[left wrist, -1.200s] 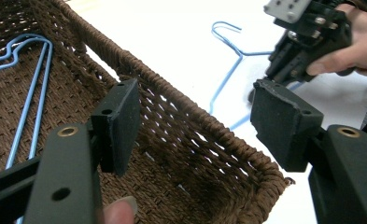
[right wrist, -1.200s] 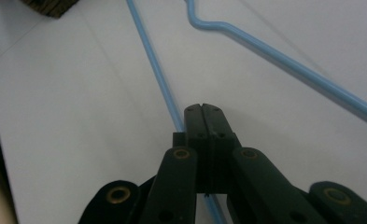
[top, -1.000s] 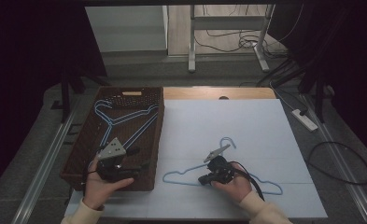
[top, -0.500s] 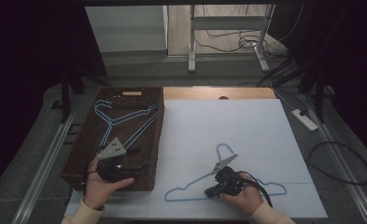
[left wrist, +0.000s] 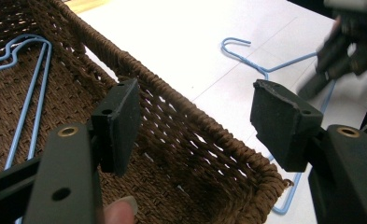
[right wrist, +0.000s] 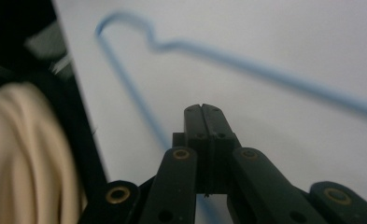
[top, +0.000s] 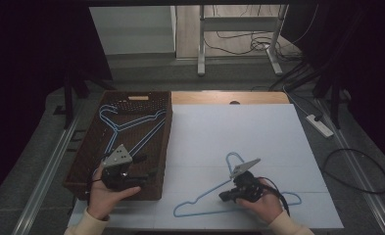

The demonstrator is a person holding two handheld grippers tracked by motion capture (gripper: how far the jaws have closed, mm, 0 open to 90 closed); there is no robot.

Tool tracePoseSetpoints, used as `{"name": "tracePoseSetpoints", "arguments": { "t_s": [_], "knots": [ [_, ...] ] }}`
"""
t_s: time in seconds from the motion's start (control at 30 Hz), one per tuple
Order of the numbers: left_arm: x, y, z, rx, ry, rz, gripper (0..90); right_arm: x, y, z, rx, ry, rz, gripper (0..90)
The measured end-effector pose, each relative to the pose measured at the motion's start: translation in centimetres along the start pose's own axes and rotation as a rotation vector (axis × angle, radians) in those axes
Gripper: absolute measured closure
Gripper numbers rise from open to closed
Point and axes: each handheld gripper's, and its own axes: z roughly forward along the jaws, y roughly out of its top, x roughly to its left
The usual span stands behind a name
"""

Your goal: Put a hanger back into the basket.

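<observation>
Two handheld grippers work at a table's near edge. Right gripper (top: 225,196), jaws pressed together, hovers over a blue wire hanger (top: 207,195) on the white sheet. Left gripper (top: 148,177), jaws wide apart and empty, sits above a brown wicker basket (top: 163,142) holding more hangers (top: 117,128) farther back.

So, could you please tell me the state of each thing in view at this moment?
Left hand-held gripper: open, over the basket's near corner.
Right hand-held gripper: shut on the blue hanger's wire.
Blue hanger: on the white sheet, gripped.
Basket: open-topped, holding hangers in basket lying flat.
</observation>
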Motion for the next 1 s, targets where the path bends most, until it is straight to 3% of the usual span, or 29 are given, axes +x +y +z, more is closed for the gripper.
{"name": "tracePoseSetpoints", "arguments": {
  "t_s": [0.17,0.27,0.37,0.47,0.77,0.87,1.0],
  "knots": [
    [-0.1,0.0,0.0,0.0,-0.001,0.002,34.3,-3.5,1.6,-2.0,-0.089,-0.152,0.118,75.5],
    [0.0,0.0,0.0,-0.001,-0.001,0.002,34.2,-5.5,2.4,-1.9,-0.103,-0.203,0.176,63.8],
    [0.0,0.0,0.0,0.0,-0.001,0.0,34.2,-6.9,2.9,-1.3,-0.095,-0.207,0.225,55.3],
    [0.1,-0.1,0.0,0.001,0.0,-0.001,34.2,-7.5,3.5,-0.4,-0.072,-0.209,0.244,52.9],
    [0.1,-0.1,-0.1,0.0,0.0,0.0,34.2,-8.2,5.1,2.0,-0.008,-0.253,0.263,50.4],
    [0.2,-0.1,-0.1,0.001,0.001,0.002,34.2,-7.8,5.7,2.8,0.034,-0.288,0.238,53.8],
    [0.2,-0.1,-0.2,-0.003,0.002,0.001,34.2,-6.9,6.4,3.5,0.085,-0.392,0.19,64.0]
  ]
}}
